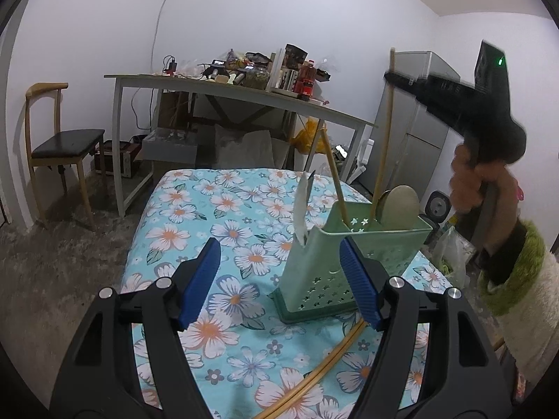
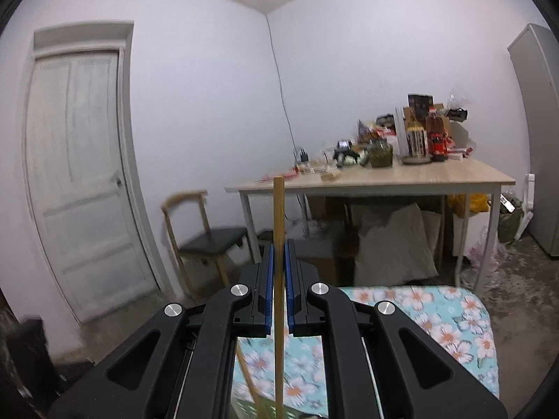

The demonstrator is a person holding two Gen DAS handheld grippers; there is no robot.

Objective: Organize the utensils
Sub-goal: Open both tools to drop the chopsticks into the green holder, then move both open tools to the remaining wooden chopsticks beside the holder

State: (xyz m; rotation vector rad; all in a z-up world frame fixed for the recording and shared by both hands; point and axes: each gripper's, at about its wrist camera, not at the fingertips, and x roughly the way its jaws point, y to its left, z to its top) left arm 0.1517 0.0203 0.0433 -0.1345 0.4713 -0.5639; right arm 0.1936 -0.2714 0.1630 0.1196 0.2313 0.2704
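A pale green utensil holder (image 1: 314, 279) stands on the flowered tablecloth (image 1: 223, 209). Inside it I see a leaning chopstick (image 1: 333, 178), a white utensil (image 1: 302, 206) and a round wooden spoon head (image 1: 401, 206). My left gripper (image 1: 279, 248) is open just in front of the holder, whose left part shows between the blue pads (image 1: 202, 279); nothing is gripped. My right gripper (image 2: 278, 255) is shut on a chopstick (image 2: 278, 209) held upright. In the left wrist view that right gripper (image 1: 389, 76) hangs above the holder, and its chopstick (image 1: 382, 139) reaches down into it. Two more chopsticks (image 1: 325, 366) lie on the cloth.
A cluttered wooden table (image 2: 401, 178) stands behind, with a chair (image 1: 59, 146) to its left. There is a grey fridge (image 1: 415, 122) at the right and a white door (image 2: 80, 174) at the left. A person's hand and fuzzy sleeve (image 1: 517, 279) hold the right gripper.
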